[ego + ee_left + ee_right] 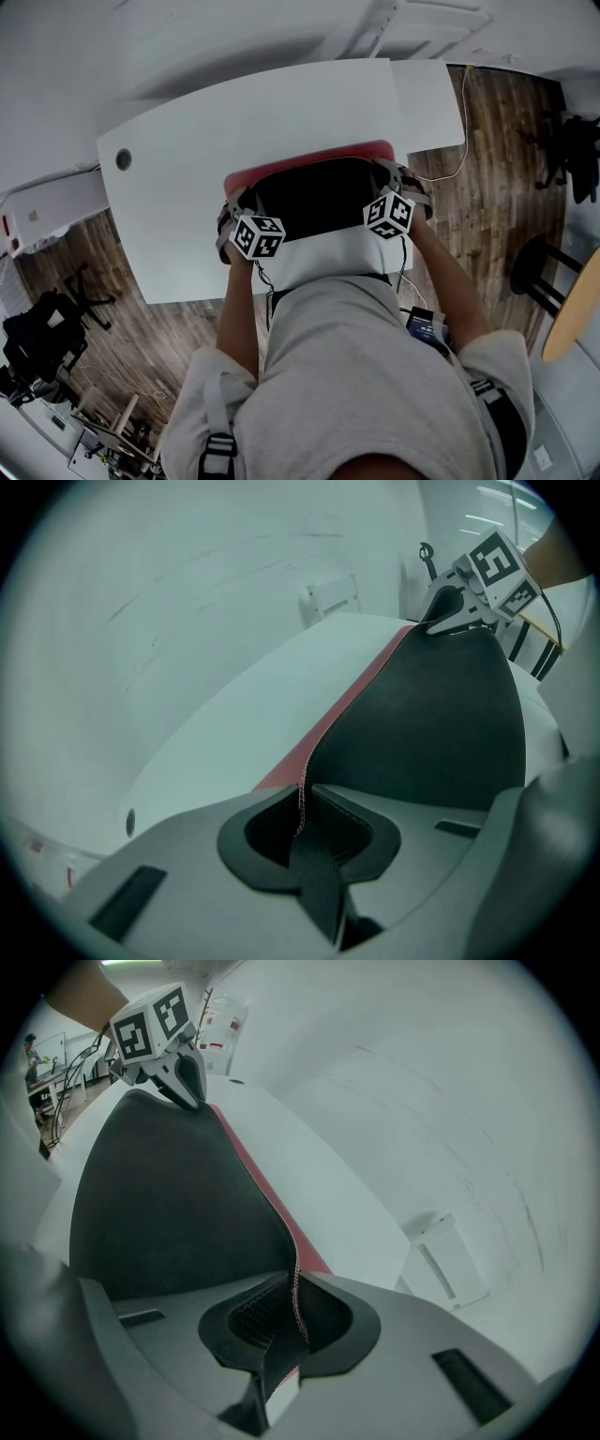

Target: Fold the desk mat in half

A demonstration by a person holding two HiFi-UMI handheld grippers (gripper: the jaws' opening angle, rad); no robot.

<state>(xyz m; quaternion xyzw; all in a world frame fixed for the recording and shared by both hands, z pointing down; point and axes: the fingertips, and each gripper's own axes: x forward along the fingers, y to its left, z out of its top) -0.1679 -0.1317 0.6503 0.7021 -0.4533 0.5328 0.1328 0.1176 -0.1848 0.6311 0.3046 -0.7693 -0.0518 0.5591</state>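
Observation:
The desk mat (319,192) lies on the white table (178,197), red on top and black underneath. Its near part is lifted, so the black underside faces up and a red strip (309,157) shows along the far edge. My left gripper (236,201) is shut on the mat's left near corner; its pads pinch the stitched edge (301,803). My right gripper (388,176) is shut on the right near corner (296,1299). The black underside (422,724) runs across to the right gripper (452,609), and seen from the other side the underside (169,1204) reaches the left gripper (180,1076).
A round cable hole (124,159) sits near the table's left end. A second white tabletop (429,94) joins at the far right, with a cable (452,169) hanging off it. On the wood floor stand a black chair (37,337) at left and a stool (539,267) at right.

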